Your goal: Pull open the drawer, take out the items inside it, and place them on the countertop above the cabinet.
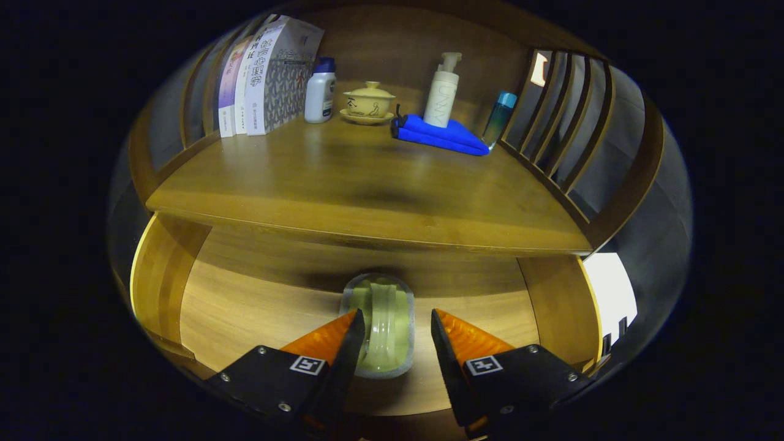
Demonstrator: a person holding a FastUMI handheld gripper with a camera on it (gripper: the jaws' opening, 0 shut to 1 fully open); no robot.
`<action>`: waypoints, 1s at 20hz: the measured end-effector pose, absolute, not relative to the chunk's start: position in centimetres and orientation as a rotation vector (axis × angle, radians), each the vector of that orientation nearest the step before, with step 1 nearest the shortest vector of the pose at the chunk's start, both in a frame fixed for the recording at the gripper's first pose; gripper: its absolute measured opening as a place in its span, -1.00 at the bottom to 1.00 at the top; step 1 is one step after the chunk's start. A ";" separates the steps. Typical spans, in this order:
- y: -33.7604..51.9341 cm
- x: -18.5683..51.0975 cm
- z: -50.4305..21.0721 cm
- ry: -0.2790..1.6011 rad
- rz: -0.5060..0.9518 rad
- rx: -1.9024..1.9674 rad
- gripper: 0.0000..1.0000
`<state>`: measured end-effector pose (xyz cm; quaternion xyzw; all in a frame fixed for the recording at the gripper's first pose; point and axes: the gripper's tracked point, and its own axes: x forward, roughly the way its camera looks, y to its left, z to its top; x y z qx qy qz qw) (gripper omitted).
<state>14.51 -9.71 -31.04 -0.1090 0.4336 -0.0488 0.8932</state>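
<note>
Gripper view: I have the gripper [395,321] angled down into the open drawer [245,306], jaws released and straddling a pale green soap dish [380,324] on the drawer floor. Whether they touch it I cannot tell. Above, the table [343,184] carries books [263,73], a white bottle [320,92], a lidded teacup [369,101], a pump bottle [443,92] on a blue cloth [441,135].

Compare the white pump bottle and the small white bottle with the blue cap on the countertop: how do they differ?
The pump bottle is taller and slimmer; the blue-capped bottle is shorter and squatter. The pump bottle stands on the blue cloth; the blue-capped bottle stands on bare countertop beside the books. Both are white and upright. The gripper is open around an item in the drawer.
</note>
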 end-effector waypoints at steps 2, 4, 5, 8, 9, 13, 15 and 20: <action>-9.4 14.6 -31.3 0.898 -0.089 -0.209 0.24; -9.1 14.5 -31.7 0.899 -0.072 -0.213 0.07; -9.0 14.5 -31.9 0.898 -0.068 -0.220 -0.07; -8.8 14.4 -32.2 0.876 -0.052 -0.287 -0.44; -8.5 14.1 -32.1 0.872 -0.045 -0.303 -0.57; -6.7 12.1 -31.3 0.845 0.001 -0.258 -0.64; -6.3 10.9 -29.6 0.811 0.002 -0.270 -0.65; -5.5 9.8 -22.8 0.671 0.013 -0.316 -0.66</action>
